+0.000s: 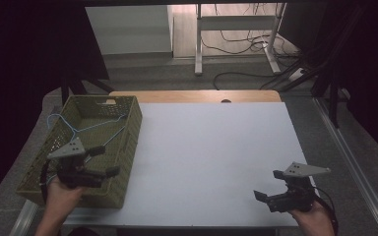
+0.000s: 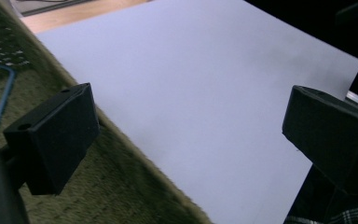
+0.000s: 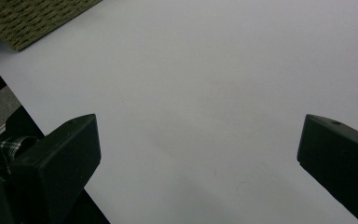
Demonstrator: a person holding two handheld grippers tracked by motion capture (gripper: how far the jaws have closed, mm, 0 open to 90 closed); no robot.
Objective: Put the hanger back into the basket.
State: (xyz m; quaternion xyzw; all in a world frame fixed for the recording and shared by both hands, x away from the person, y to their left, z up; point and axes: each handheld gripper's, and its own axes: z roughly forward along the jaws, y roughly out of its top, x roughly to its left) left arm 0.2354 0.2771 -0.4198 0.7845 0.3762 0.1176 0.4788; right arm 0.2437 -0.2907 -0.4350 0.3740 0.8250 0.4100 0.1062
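From the high view, a blue wire hanger (image 1: 86,125) is seen lying inside the olive basket (image 1: 130,142) at the desk's (image 1: 216,157) left edge; judged light, springy and snag-prone, best taken at its hook. The left gripper (image 1: 109,161) is held over the basket, jaws spread. In the left gripper view, the hanger's hook (image 2: 0,100) is glimpsed beside a jaw. In the right gripper view, the right gripper (image 3: 198,158) is spread over bare desk.

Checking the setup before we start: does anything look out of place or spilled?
Nothing stands out. The basket sits at the table's left edge with blue hangers inside; nothing is spilled.
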